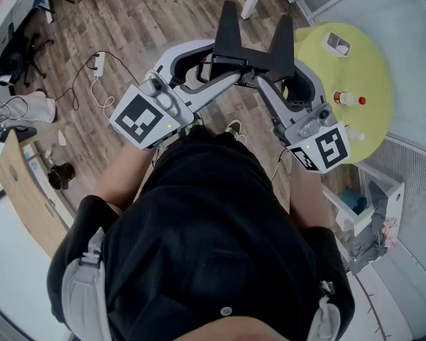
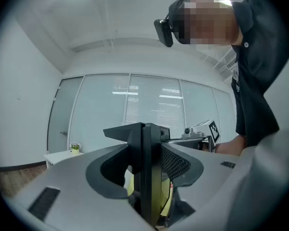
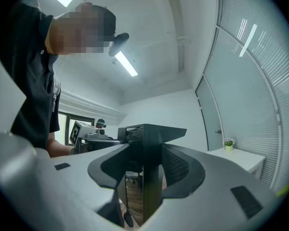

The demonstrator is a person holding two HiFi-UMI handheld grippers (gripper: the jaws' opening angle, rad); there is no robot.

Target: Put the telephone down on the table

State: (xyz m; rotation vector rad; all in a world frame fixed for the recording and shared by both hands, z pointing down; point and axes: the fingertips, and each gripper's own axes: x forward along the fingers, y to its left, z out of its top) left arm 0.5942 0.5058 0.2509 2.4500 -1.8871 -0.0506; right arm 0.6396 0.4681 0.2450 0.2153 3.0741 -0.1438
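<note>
Telephone (image 1: 337, 43) lies on yellow table (image 1: 373, 77), off to R of right gripper (image 1: 283, 30) jaws, well apart. Jaws of right gripper & left gripper (image 1: 228, 16) spread, nothing btwn them.

The head view looks steeply down past the person's torso (image 1: 206, 247) to the floor (image 1: 128, 27) and the yellow surface (image 1: 373, 62), while the gripper views ride close behind the left tongs (image 2: 145, 177) and right tongs (image 3: 149, 177), level and turned inward, sharing the person and catching the right marker cube (image 2: 213, 129) and left marker cube (image 3: 76, 131).
</note>
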